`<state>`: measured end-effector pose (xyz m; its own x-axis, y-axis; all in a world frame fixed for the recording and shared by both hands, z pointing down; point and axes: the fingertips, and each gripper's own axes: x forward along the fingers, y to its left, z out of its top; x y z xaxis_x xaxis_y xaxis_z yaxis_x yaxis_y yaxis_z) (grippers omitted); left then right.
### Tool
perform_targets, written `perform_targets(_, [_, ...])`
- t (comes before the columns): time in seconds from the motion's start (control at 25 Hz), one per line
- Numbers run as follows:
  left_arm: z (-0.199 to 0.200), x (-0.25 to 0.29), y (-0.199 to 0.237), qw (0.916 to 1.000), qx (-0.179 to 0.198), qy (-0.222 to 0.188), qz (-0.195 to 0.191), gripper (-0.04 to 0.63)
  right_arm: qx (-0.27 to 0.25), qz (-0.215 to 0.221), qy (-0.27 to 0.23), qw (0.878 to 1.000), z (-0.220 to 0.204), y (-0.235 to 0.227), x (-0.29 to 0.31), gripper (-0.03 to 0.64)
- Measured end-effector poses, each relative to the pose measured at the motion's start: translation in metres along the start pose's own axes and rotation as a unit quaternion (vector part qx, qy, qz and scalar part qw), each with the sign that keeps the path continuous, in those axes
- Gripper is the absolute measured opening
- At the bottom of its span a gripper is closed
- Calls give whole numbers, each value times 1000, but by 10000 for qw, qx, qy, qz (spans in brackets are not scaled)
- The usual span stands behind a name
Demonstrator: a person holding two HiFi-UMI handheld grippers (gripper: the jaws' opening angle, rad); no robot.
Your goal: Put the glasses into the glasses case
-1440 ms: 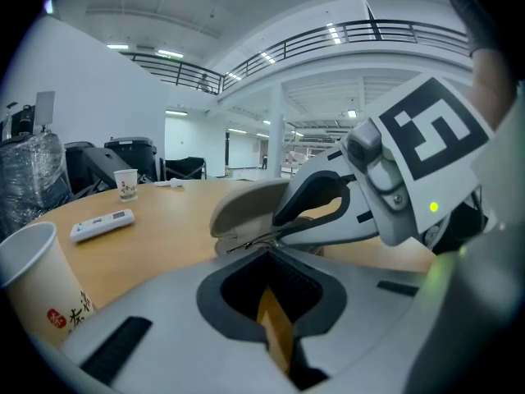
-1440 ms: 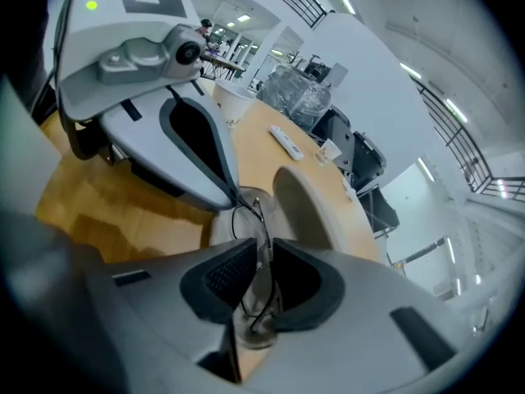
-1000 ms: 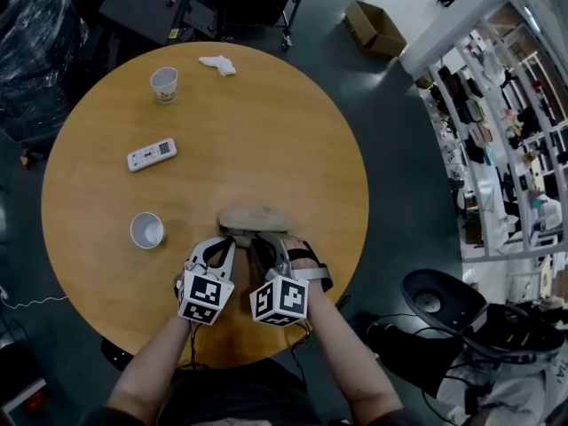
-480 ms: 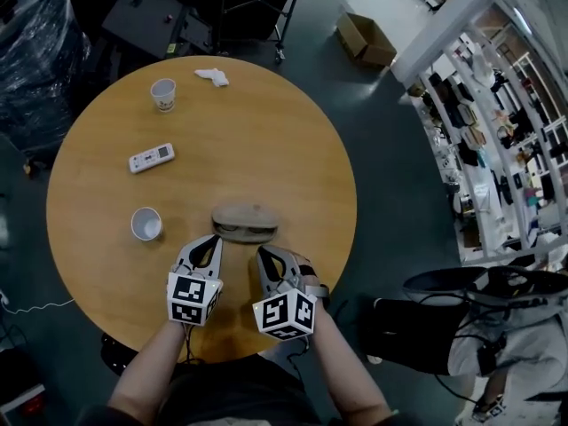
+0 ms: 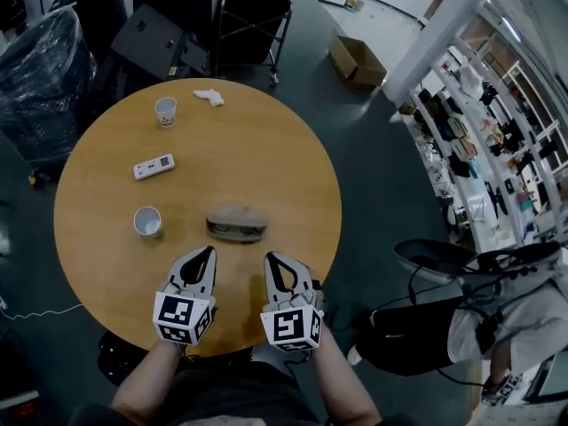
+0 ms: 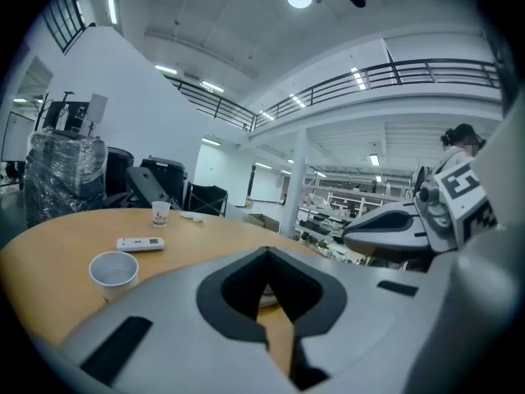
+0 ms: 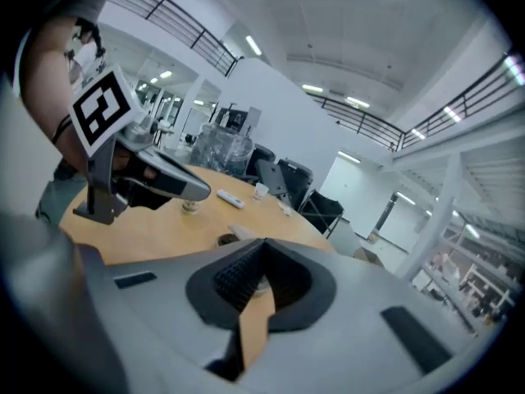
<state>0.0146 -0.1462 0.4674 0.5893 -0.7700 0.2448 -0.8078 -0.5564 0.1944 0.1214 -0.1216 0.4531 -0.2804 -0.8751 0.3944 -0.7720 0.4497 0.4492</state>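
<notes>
The tan glasses case lies near the middle of the round wooden table, its darker long side facing me. No glasses show outside it, and I cannot tell what is inside. My left gripper sits a short way in front of the case, to its left, jaws together and empty. My right gripper is beside it on the right, also shut and empty, and clear of the case. Each gripper view shows the other gripper off to the side.
A white paper cup stands left of the case. Farther back are a white remote, a patterned paper cup and a crumpled tissue. A person is on the floor side at right, near a chair.
Both grippers have drawn back from the case toward the table's near edge; a second ago they were right at it. The case has stayed in place, and the head camera's view has shifted.
</notes>
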Motion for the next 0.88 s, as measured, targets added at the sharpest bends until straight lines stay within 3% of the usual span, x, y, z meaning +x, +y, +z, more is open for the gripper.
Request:
perform_targets(0.16, [31, -22, -28, 9991, -51, -384, -150, 6, 1144, -113, -934, 9890, 26, -17, -36, -12])
perform_targets(0.28, [47, -36, -50, 9980, -114, -517, -336, 6, 1736, -340, -1311, 9755, 34, -32, -59, -12])
perform_targets(0.68, [59, -60, -84, 9967, -75, -666, -463, 6, 2496, -611, -1499, 9547, 30, -49, -94, -12])
perform_targets(0.88, [57, -68, -87, 9967, -60, -668, -453, 5, 2680, -819, -1295, 9512, 13, -52, -103, -14])
